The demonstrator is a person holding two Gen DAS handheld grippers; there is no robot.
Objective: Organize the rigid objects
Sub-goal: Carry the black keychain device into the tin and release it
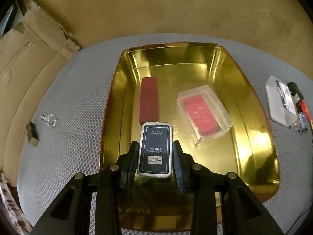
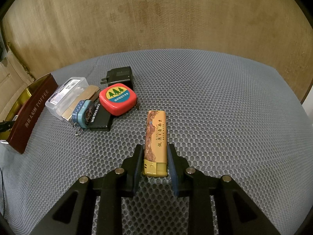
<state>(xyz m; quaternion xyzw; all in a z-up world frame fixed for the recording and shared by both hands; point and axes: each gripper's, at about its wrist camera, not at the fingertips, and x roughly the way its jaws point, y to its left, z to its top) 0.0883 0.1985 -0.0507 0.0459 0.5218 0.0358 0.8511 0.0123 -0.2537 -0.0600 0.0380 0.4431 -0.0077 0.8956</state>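
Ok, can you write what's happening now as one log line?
left claw: holds dark flat metal tin over gold tray | right claw: grips orange lighter on grey mesh mat

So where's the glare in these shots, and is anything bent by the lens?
Left wrist view: bright glare on the gold tray, worst at its right floor; the mat edge and tray sides bow outward. Right wrist view: even, dim light, no glare; the mat's far edge curves, and the corners go black.
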